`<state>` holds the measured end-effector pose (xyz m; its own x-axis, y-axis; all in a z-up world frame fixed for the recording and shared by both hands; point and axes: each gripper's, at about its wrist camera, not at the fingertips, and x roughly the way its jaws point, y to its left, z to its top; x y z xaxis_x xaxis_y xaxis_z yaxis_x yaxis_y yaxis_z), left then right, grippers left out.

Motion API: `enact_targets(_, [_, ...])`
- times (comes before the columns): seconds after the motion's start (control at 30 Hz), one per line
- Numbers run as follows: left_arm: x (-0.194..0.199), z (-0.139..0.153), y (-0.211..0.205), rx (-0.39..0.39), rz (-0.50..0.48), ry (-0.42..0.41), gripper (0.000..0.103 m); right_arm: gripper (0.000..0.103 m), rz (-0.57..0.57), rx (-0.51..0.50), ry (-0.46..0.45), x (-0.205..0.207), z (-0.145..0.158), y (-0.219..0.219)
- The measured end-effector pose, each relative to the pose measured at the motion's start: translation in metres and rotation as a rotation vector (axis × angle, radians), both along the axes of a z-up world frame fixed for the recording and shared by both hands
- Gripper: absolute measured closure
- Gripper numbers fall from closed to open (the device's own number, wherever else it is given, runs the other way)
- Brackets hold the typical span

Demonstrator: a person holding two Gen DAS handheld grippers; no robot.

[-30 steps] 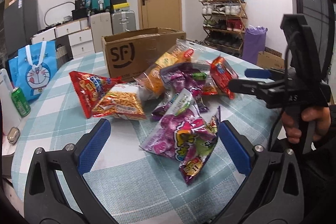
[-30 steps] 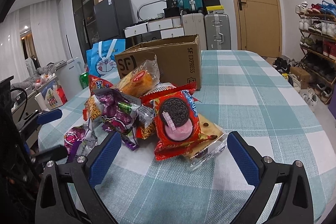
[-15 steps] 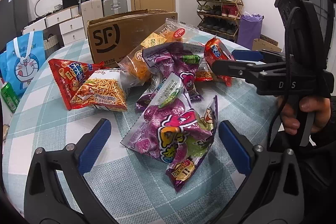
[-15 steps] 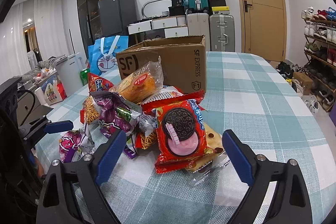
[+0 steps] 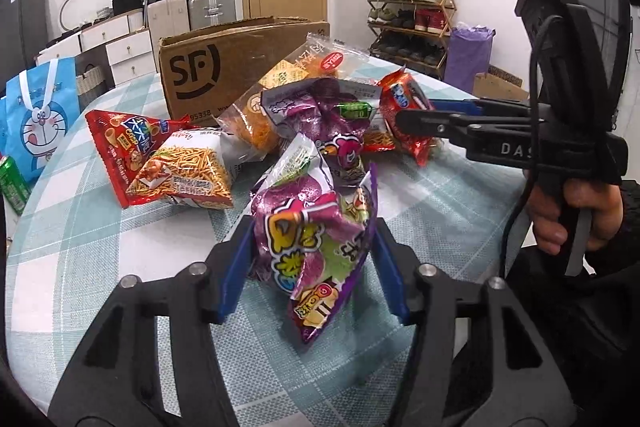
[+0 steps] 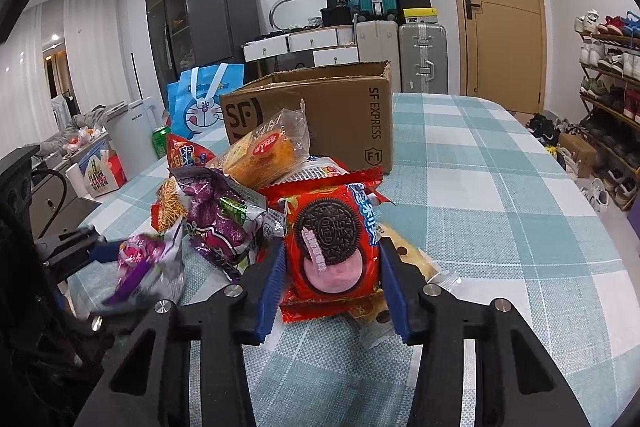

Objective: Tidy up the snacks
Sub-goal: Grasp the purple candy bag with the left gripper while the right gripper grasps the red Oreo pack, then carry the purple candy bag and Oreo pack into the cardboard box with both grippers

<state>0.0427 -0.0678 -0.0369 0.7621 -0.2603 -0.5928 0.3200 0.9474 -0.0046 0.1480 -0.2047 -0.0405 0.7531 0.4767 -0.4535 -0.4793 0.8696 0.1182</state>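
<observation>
Both claws have just been closing. My left claw (image 5: 310,263) is clamped on the purple candy bag (image 5: 316,227), my right claw (image 6: 332,283) on the red cookie pack (image 6: 334,251); both packs sit on the counter (image 6: 500,227). Rest of the pile (image 5: 304,115) untouched. The cardboard box (image 6: 320,115) behind looks like the target; can't see inside it. Early days.

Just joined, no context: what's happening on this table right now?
A person is sorting a snack pile with two handheld grippers. The left gripper has just closed on a purple candy bag; the right gripper has just closed on a red Oreo pack. Both packs are still down at the pile on the checked tablecloth. An open cardboard box stands behind the pile.
</observation>
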Motion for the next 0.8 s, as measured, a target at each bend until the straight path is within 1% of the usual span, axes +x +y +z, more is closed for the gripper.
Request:
enact_targets(0.13, [-0.004,0.002,0.001,-0.009,-0.001,-0.006,0.051,0.057,-0.005,0.004,-0.02,-0.006,0.002,-0.002])
enact_targets(0.33, [-0.009,0.006,0.005,-0.03,0.011,-0.02,0.053,0.057,0.002,0.024,-0.017,-0.012,0.003,-0.005])
enact_targets(0.67, [-0.009,0.014,0.012,-0.058,0.025,-0.057,0.053,0.057,0.014,0.036,-0.055,-0.022,0.008,-0.005])
enact_targets(0.8, [-0.009,0.021,0.017,-0.071,0.049,-0.068,0.053,0.057,0.01,0.062,-0.071,-0.027,0.012,-0.011])
